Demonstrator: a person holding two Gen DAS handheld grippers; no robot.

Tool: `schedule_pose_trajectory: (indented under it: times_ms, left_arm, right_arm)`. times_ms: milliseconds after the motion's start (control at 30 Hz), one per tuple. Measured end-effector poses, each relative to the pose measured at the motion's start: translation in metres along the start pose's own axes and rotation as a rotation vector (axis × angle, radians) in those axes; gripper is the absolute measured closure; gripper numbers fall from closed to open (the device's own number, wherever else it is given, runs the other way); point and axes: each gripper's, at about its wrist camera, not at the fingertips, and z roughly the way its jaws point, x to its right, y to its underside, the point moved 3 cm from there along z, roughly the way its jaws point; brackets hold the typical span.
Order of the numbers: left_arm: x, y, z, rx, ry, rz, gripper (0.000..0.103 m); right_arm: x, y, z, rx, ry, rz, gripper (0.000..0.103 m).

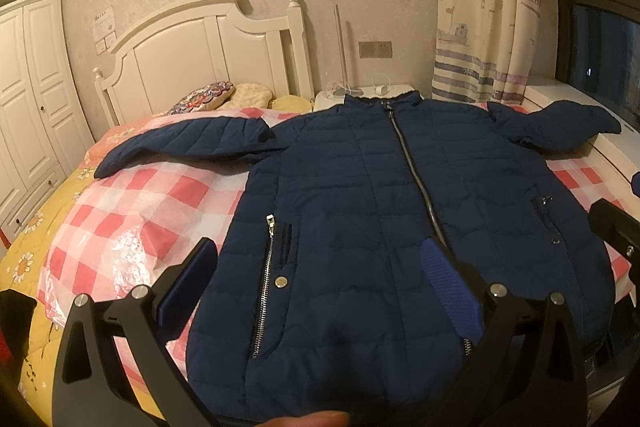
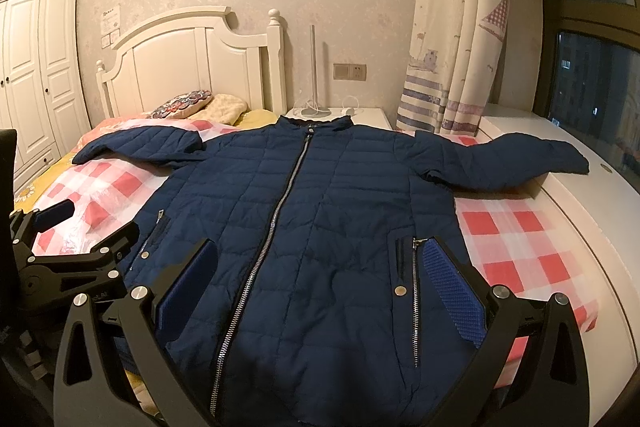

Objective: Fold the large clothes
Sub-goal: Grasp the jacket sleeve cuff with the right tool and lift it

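1. At the bottom edge of the left wrist view, a blurred fingertip (image 1: 316,418) of the person is seen, just below the hem of the jacket.
2. The left gripper (image 1: 320,263) is held with its jaws spread wide above the lower left part of the garment; nothing is held between its blue pads (image 1: 444,279).
3. The right gripper (image 2: 320,263) is likewise held wide apart over the lower front, with nothing grasped, its fingers framing the central zipper and the right pocket.
4. In the right wrist view, the left gripper is also seen at the left edge, over the checkered sheet beside the hem.
5. A navy quilted jacket (image 1: 380,187) is laid flat, front up, on the bed, with its hem nearest the cameras and its collar farthest.
6. Its central zipper (image 2: 276,223) is seen done up to the collar, and a zipped pocket (image 1: 266,275) with a metal snap is found on each side.
7. Both sleeves are spread outward; the right sleeve (image 2: 516,159) is draped onto the white window ledge (image 2: 580,211).
8. Beneath the jacket, a red-and-white checkered sheet (image 1: 132,223) is spread over a yellow flowered quilt (image 1: 32,247).
9. Farther back, pillows (image 2: 188,105) are set against a white headboard (image 2: 188,55).
10. A white nightstand (image 2: 372,117), a patterned curtain (image 2: 456,39) and a white wardrobe (image 2: 36,67) are seen along the far wall.
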Motion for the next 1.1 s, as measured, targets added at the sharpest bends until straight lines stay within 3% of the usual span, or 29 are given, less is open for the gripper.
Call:
schedule_pose_trajectory:
  times_ms: [200,333,433,633,800,967,1100]
  left_arm:
    - [0.008,0.009,0.031,-0.073,0.036,-0.008,0.002]
    - [0.016,0.013,0.074,-0.16,0.093,0.007,0.002]
    - [0.027,0.003,0.115,-0.228,0.094,0.07,0.002]
    - [0.03,-0.032,0.202,-0.291,0.015,0.078,0.002]
    - [0.023,-0.054,0.253,-0.314,0.047,0.008,0.002]
    - [0.012,-0.052,0.278,-0.329,0.084,-0.086,0.002]
    - [0.019,-0.052,0.281,-0.335,0.061,-0.061,0.002]
  right_arm:
    - [0.012,0.005,0.016,-0.018,-0.011,0.013,0.005]
    - [0.034,0.009,0.044,-0.081,-0.005,0.057,0.005]
    - [0.062,0.011,0.068,-0.12,0.026,0.099,0.005]
    - [0.145,0.008,0.134,-0.212,0.125,0.239,0.005]
    - [0.234,-0.007,0.178,-0.209,0.153,0.471,0.005]
    - [0.305,-0.041,0.213,-0.151,0.247,0.576,0.007]
    - [0.348,-0.05,0.244,-0.179,0.31,0.666,0.01]
